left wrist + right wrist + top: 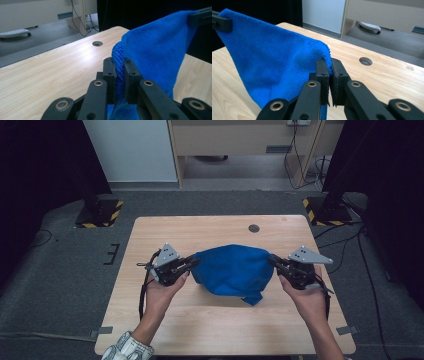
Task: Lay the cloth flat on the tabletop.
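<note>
High view: looking down on a light wooden table [175, 320] with a blue cloth [232, 270] stretched between two hand-held grippers above its middle. Left gripper [192, 262] pinching the cloth's left corner, jaws clamped together on the fabric, grey three-cornered plate on top, cable trailing down beside the forearm. Right gripper [274, 260] pinching the opposite corner in the same way, jaws likewise closed on the cloth. Cloth hanging as a shallow sling between the two tips, top edge pulled nearly level, lower part sagging toward the tabletop, one loose corner dangling at the lower right; cannot tell whether that corner is touching the wood. Round hole [254, 228] sitting in the tabletop beyond the cloth, well apart from it.

Left gripper view: looking along two black jaws, folded blue cloth [155, 50] squeezed between the pads and spilling out below them, the far corner gripped by the right gripper [200, 16] at the upper right edge.

Right gripper view: showing the jaws nearly touching with a thin edge of the cloth [274, 67] caught between the pads, the fabric spreading away leftward to the left gripper [220, 22] at the upper left.
</note>
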`<state>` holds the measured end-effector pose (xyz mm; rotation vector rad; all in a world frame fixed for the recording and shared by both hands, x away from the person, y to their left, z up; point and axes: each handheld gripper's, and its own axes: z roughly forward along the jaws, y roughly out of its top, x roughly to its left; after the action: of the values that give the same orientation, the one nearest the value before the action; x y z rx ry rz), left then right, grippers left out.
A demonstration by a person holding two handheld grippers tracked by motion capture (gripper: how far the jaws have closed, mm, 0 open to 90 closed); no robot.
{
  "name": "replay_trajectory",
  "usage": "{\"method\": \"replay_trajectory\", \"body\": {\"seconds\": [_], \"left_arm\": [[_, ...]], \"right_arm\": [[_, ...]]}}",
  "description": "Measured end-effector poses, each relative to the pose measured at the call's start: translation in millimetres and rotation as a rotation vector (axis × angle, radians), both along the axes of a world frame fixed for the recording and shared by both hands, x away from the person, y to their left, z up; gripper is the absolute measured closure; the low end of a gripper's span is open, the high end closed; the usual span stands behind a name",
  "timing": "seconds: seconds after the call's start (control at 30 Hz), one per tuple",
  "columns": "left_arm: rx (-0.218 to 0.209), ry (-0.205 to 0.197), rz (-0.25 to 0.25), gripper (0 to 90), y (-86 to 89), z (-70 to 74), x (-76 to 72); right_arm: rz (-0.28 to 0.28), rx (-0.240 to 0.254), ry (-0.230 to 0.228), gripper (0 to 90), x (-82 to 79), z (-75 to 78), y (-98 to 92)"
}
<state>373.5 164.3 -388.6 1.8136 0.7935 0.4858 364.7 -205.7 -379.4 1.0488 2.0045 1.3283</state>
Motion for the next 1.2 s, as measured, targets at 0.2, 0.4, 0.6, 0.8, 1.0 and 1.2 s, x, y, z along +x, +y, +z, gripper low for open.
{"method": "replay_trajectory", "body": {"seconds": [0.2,0.4,0.6,0.8,1.0,1.2], "left_arm": [[0.009,0.002,-0.012,81.8,-2.2,0.5,-8.4],[0.015,0.005,-0.016,82.0,-2.8,0.9,-13.7],[-0.035,-0.004,-0.030,82.4,6.1,14.1,-26.2],[-0.050,-0.040,-0.043,82.7,12.2,33.5,-43.7],[-0.049,-0.071,-0.064,82.8,14.0,53.4,-62.1],[-0.031,-0.108,-0.073,82.7,15.1,68.6,-79.8]], "right_arm": [[0.021,-0.011,0.017,86.0,-11.6,-6.6,-5.3],[0.027,0.000,0.030,86.1,-21.8,-11.5,-17.7],[0.041,0.039,0.014,86.0,-34.3,-1.0,-29.6],[0.054,0.049,-0.037,86.0,-50.0,20.2,-33.2],[0.071,0.048,-0.074,86.0,-63.5,36.9,-34.5],[0.092,0.047,-0.115,85.9,-84.6,53.7,-39.0]]}}
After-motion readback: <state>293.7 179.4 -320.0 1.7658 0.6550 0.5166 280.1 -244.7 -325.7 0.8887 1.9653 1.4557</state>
